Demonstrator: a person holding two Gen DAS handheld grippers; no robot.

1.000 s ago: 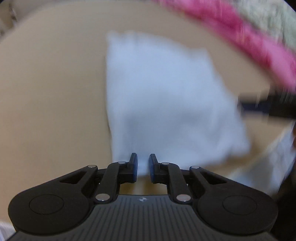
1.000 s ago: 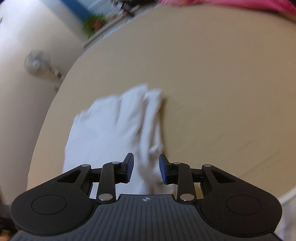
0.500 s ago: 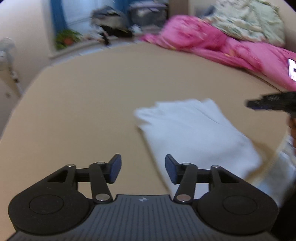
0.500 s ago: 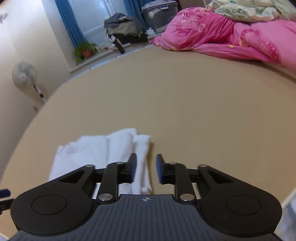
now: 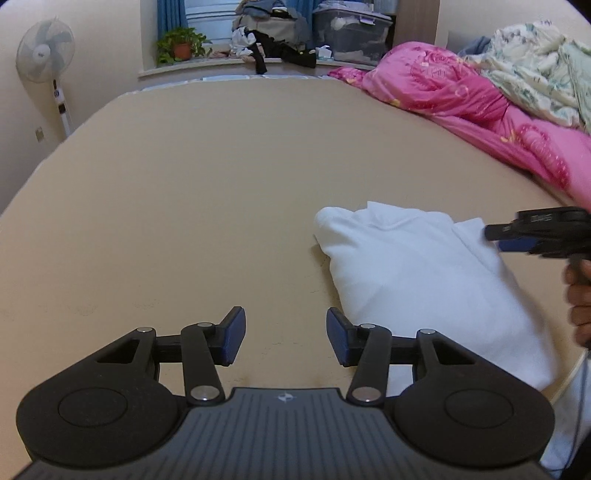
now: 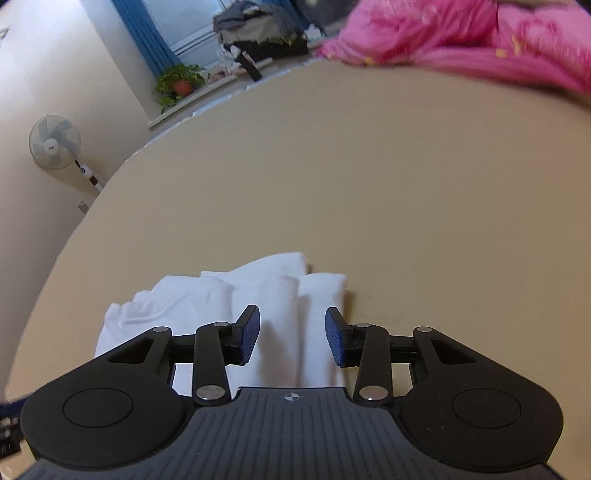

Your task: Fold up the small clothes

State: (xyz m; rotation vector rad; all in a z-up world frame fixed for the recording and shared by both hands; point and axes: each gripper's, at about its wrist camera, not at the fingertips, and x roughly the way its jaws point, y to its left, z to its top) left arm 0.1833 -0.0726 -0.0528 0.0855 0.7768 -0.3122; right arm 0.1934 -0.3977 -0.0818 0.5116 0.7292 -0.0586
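Note:
A folded white garment (image 5: 417,280) lies on the tan bed surface (image 5: 221,184), right of centre in the left wrist view and low centre in the right wrist view (image 6: 280,295). My left gripper (image 5: 285,338) is open and empty, above the bed to the left of the garment's near edge. My right gripper (image 6: 291,338) is open and empty, just above the garment's right folded edge. It also shows from the side at the right of the left wrist view (image 5: 517,230).
A pink quilt (image 5: 480,110) and a pale floral blanket (image 5: 535,70) are heaped at the far right of the bed. A standing fan (image 5: 46,51), a potted plant (image 5: 181,46) and piled clothes on the sill (image 5: 269,33) are beyond the bed.
Both grippers have opened and pulled up and back from the white garment, which now lies folded on the bed. The views have tilted up toward the room.

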